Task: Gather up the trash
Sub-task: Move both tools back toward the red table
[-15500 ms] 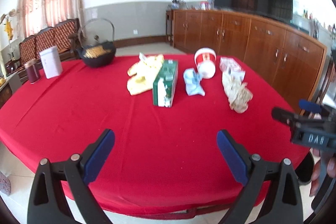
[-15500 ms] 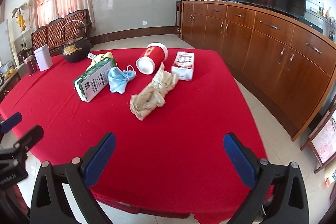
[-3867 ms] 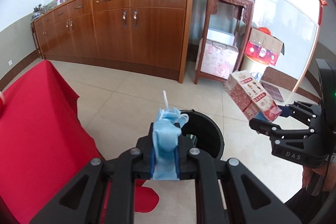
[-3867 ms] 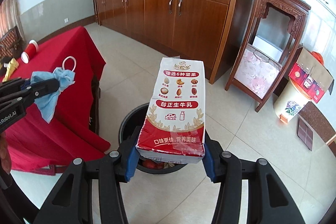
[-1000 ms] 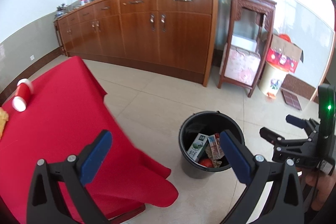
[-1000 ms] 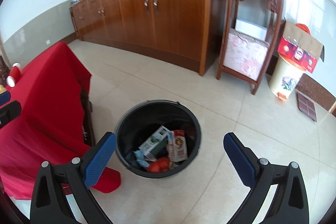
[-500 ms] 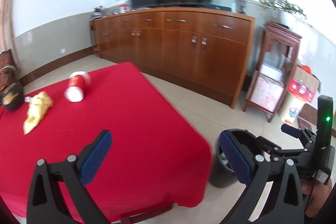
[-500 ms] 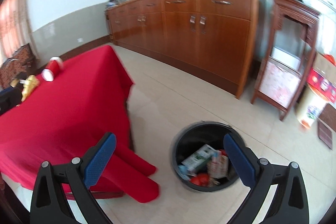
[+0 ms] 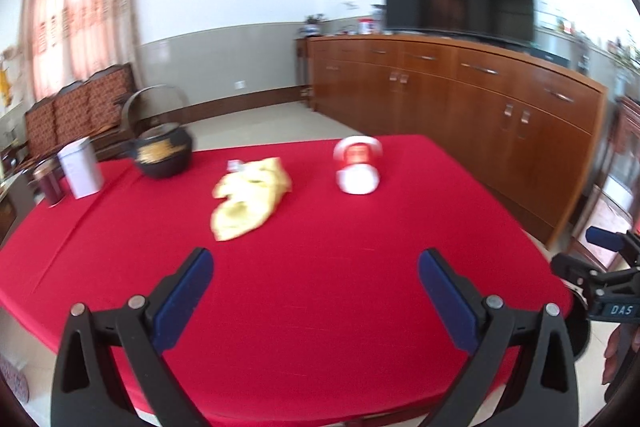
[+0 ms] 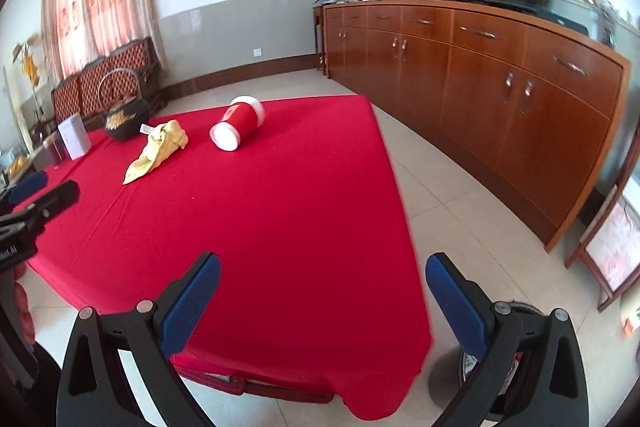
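On the far half of the round table under a red cloth (image 10: pixel 280 195) lie the two leftover bits of trash: a crumpled yellow cloth-like wrapper (image 9: pixel 249 202) and, to its right, a toppled red-and-white paper cup (image 9: pixel 357 167). Left gripper (image 9: pixel 312 291) and right gripper (image 10: pixel 322 293) both hover at the near edge, jaws spread wide, nothing held. Cup lies well ahead of both; its long axis runs front-to-back, white end towards the grippers, angled slightly left in the right view. Wrapper stretches near-left to far-right, ahead of the left gripper, likely that hand's pick; right gripper seems better placed for the cup. Black bin (image 10: pixel 452 375) sits on the floor by the right gripper.
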`<action>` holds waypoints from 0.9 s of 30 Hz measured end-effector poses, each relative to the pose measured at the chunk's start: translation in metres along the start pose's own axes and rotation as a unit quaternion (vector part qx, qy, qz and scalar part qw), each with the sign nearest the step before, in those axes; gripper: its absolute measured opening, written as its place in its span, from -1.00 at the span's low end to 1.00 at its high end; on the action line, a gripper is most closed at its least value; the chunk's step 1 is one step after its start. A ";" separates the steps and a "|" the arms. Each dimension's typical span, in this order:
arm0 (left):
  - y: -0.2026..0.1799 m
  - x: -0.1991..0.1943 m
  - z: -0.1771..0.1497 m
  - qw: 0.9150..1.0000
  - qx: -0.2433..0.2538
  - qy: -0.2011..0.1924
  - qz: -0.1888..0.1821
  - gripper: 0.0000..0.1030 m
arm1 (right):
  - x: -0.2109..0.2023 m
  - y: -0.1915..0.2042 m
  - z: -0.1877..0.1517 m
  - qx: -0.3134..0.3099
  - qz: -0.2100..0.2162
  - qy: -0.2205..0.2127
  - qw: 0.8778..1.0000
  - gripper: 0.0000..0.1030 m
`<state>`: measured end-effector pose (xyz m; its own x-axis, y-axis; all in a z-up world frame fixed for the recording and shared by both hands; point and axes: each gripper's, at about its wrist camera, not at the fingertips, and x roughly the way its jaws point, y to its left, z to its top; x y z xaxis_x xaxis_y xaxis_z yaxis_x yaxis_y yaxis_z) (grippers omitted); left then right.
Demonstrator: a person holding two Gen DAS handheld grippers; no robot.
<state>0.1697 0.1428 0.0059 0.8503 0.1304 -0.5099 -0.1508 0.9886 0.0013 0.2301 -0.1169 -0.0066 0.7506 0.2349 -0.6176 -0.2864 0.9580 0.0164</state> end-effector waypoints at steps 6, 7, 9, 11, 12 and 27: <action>0.042 0.033 0.006 0.999 -0.015 0.020 0.039 0.99 | 0.043 0.054 0.031 -0.055 0.028 0.018 0.998 1.00; 0.046 0.038 0.007 0.999 -0.016 0.022 0.040 0.99 | 0.052 0.063 0.037 -0.063 0.030 0.024 0.997 1.00; 0.055 0.055 0.012 0.998 -0.021 0.031 0.041 0.99 | 0.070 0.078 0.049 -0.073 0.036 0.032 0.996 1.00; 0.060 0.067 0.017 0.998 -0.021 0.038 0.042 0.99 | 0.091 0.093 0.065 -0.085 0.038 0.040 0.995 1.00; 0.064 0.076 0.021 0.998 -0.022 0.039 0.044 0.99 | 0.102 0.100 0.073 -0.089 0.039 0.043 0.994 1.00; 0.074 0.201 0.057 0.994 -0.017 0.098 0.053 0.99 | 0.254 0.136 0.155 -0.064 0.051 0.068 0.994 0.98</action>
<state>0.3587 0.2463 -0.0475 0.7154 0.2126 -0.6655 -0.2537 0.9666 0.0361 0.4745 0.0985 -0.0392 0.6279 0.2972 -0.7193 -0.4367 0.8996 -0.0095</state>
